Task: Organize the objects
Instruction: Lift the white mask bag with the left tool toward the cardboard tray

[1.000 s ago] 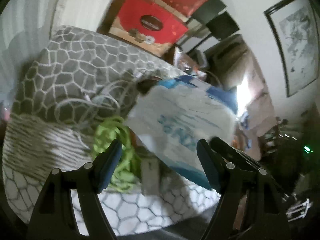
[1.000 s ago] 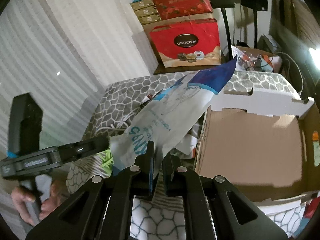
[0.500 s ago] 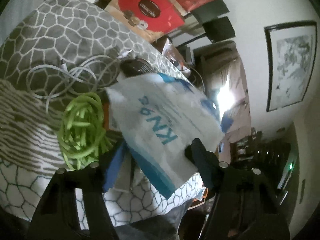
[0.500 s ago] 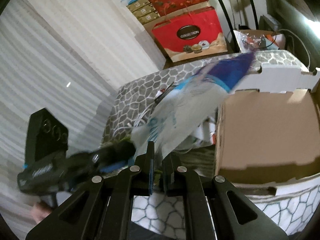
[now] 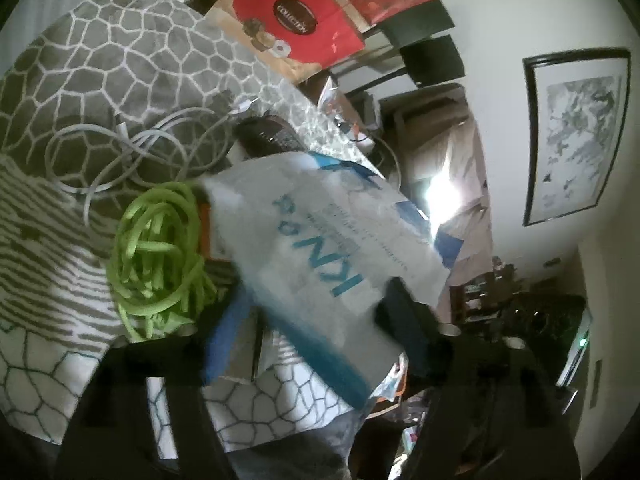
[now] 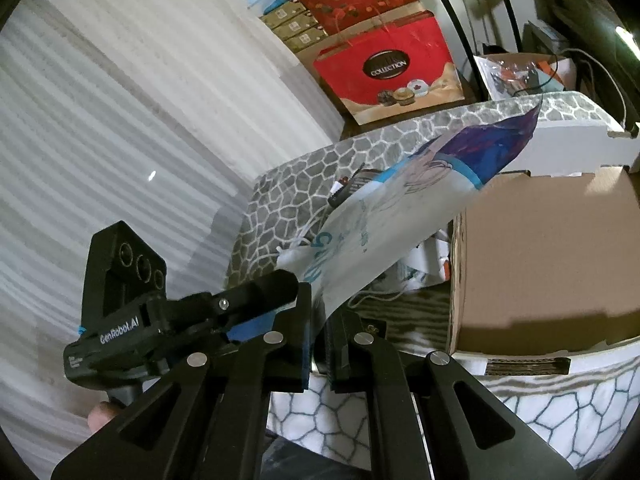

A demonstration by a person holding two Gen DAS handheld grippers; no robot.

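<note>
A white and blue KN95 mask packet (image 6: 404,208) is held up over the patterned bed. My right gripper (image 6: 320,344) is shut on its lower edge. In the left wrist view the packet (image 5: 320,248) hangs between the fingers of my left gripper (image 5: 304,332), which stands open with the packet's lower edge between its pads. The left gripper's body (image 6: 168,320) shows beside the right one. A coil of green cord (image 5: 156,256), a white cable (image 5: 120,148) and a black device (image 5: 268,136) lie on the bed.
An open cardboard box (image 6: 552,264) sits on the bed (image 5: 100,64) to the right. A red gift bag (image 6: 384,68) and stacked boxes stand behind the bed. A curtain (image 6: 120,120) hangs on the left. A framed picture (image 5: 572,136) is on the wall.
The right gripper has lifted the packet higher and tilted it. The left gripper has come in close, so its open fingers now straddle the packet's lower edge.
</note>
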